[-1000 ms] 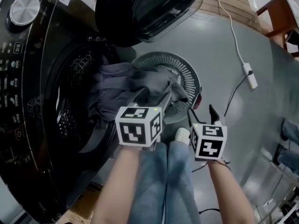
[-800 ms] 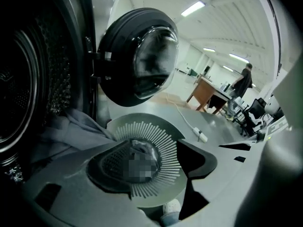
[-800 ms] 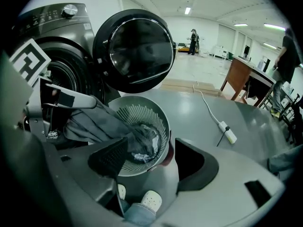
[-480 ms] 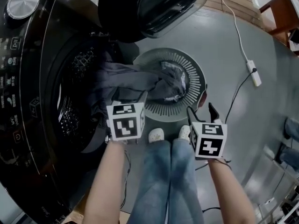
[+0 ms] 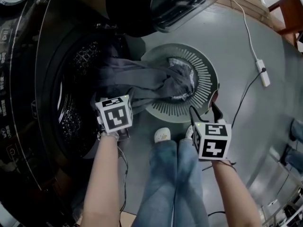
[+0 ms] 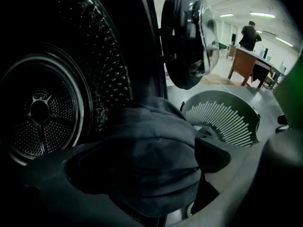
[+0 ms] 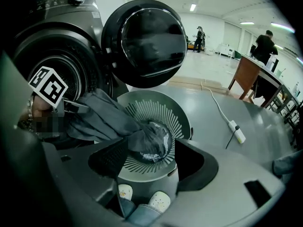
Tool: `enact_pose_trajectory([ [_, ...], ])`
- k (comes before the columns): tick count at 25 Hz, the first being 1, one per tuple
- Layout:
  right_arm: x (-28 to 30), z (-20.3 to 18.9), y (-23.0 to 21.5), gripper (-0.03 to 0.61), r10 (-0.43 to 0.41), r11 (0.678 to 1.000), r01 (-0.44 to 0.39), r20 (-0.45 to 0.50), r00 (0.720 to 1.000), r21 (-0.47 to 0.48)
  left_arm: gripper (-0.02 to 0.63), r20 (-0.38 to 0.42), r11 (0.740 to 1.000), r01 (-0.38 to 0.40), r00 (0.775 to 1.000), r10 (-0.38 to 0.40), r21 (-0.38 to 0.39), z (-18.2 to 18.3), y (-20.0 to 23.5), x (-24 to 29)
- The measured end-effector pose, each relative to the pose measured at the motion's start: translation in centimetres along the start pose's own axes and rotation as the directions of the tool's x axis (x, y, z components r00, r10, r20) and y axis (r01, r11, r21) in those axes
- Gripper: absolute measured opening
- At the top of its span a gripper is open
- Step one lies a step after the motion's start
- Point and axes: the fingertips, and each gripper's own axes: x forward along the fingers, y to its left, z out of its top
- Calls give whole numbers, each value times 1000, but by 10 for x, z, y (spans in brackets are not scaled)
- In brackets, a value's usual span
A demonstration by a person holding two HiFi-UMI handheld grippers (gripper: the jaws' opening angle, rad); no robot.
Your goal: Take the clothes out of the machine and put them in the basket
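At the drum [image 5: 71, 103] mouth, the left tool [image 6: 149, 164] has just been opening its jaws. They stand wide with a fold of the grey garment [image 5: 142, 82] between them, not pinched. The garment bridges the machine and the basket [image 5: 208, 79], one end bunched inside it. A shallow bite would likely slip, dropping the trailing half onto the floor. The right tool [image 5: 203, 113] hangs over the near rim, jaws apart and empty; a hard tug could tip the basket.
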Motion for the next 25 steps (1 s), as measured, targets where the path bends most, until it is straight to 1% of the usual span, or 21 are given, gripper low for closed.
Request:
enact_pose_trajectory([
  [5, 9, 1, 9, 306, 6, 1000, -6, -13, 1000, -30, 532, -66, 997, -71, 995, 74, 41, -15, 25, 29],
  [7, 12, 2, 14, 304, 15, 999, -16, -16, 1000, -39, 532, -94, 996, -75, 992, 79, 51, -20, 30, 39],
  [9, 14, 3, 20, 301, 29, 998, -30, -19, 999, -52, 532, -106, 995, -69, 992, 76, 65, -24, 31, 49],
  [11, 17, 5, 23, 295, 41, 998, -42, -20, 999, -50, 532, -104, 995, -64, 992, 72, 75, -25, 31, 57],
  [15, 23, 12, 24, 285, 46, 999, -46, -11, 999, -7, 531, -76, 998, -47, 996, 49, 31, -24, 29, 66],
  [18, 26, 12, 24, 281, 47, 999, -47, -10, 999, -10, 527, -63, 1000, -20, 998, 21, 13, -27, 26, 67],
  [20, 26, 11, 22, 279, 46, 999, -47, -13, 999, -14, 505, -77, 1000, -14, 997, 15, 17, -27, 28, 66],
  [23, 26, 7, 16, 275, 38, 999, -38, -15, 999, -14, 444, -116, 998, -48, 992, 51, 27, -28, 33, 59],
  [25, 24, 5, 11, 273, 27, 999, -28, -13, 1000, -23, 410, -117, 998, -67, 991, 69, 19, -29, 29, 54],
])
